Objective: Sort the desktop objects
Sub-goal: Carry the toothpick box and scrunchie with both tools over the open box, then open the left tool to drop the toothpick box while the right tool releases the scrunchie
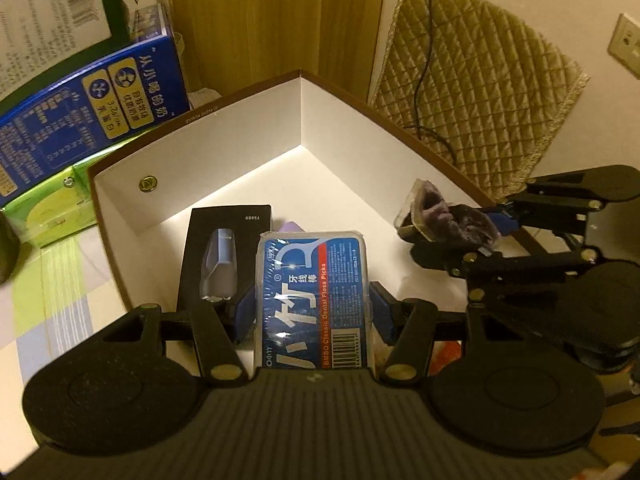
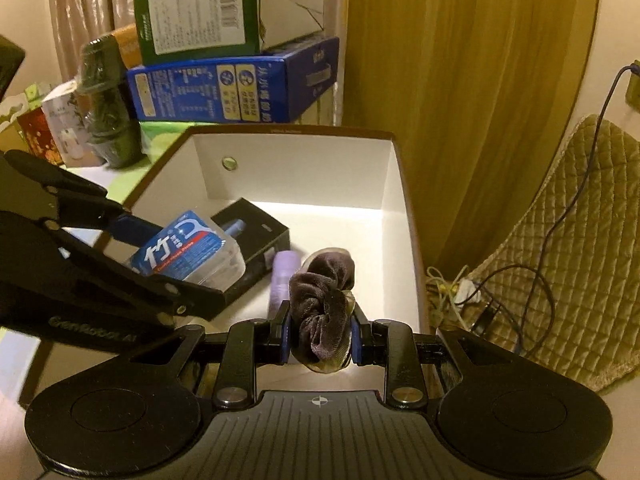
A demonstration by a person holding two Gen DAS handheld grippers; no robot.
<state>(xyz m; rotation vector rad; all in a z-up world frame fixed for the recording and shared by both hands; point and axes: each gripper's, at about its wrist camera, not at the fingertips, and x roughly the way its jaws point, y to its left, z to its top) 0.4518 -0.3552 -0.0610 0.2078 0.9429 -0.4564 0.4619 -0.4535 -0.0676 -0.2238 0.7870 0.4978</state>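
My left gripper [image 1: 312, 312] is shut on a blue floss pick box [image 1: 314, 300], held above the open white storage box [image 1: 240, 152]. Under it, inside that box, lies a black product box [image 1: 224, 248] and a bit of a lilac tube [image 1: 292, 226]. My right gripper [image 2: 320, 340] is shut on a dark purple velvet scrunchie [image 2: 320, 300], also over the white storage box [image 2: 304, 160]. In the right wrist view the floss pick box [image 2: 184, 248] hangs over the black product box [image 2: 260, 232], with the lilac tube [image 2: 284, 276] beside it.
Behind the white box stand a blue milk carton [image 2: 236, 88] with a green carton [image 2: 224, 12] on top, a dark bottle [image 2: 108, 104] and small packages at the left. A quilted cushion [image 2: 580, 248] with cables lies to the right, before a curtain.
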